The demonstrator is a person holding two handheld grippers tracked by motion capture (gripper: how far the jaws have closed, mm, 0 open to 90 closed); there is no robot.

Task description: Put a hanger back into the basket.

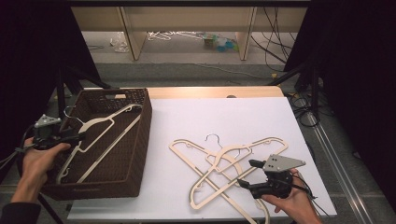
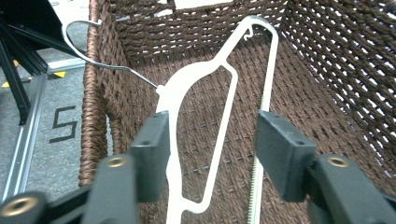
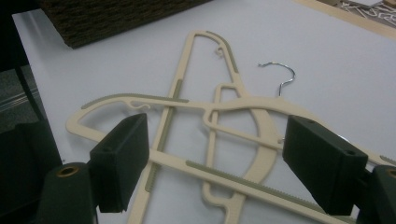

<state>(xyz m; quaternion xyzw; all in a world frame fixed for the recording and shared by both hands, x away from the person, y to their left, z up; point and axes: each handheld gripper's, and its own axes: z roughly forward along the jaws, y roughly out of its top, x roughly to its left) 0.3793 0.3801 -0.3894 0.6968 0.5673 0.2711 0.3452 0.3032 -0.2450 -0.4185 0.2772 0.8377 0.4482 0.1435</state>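
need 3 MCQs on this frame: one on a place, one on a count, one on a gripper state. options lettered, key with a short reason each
1. Where does the metal hook of the hanger in the basket sit?
A. Over the basket's left rim
B. Flat on the white tabletop
C. Between the right gripper's jaws

2. How many cream hangers lie crossed on the white tabletop?
A. None
B. Two
C. Five

3. How do the left gripper's jaws stand?
A. Shut on the basket rim
B. Shut on a hanger hook
C. Open, above the basket

Key:
1. A: the hook of the hanger in the basket curls out over the brown woven basket's left rim.
2. B: two cream hangers overlap in a cross on the white tabletop, near the right gripper.
3. C: the left gripper shows a wide gap between its jaws, with the hanger and basket floor beyond.
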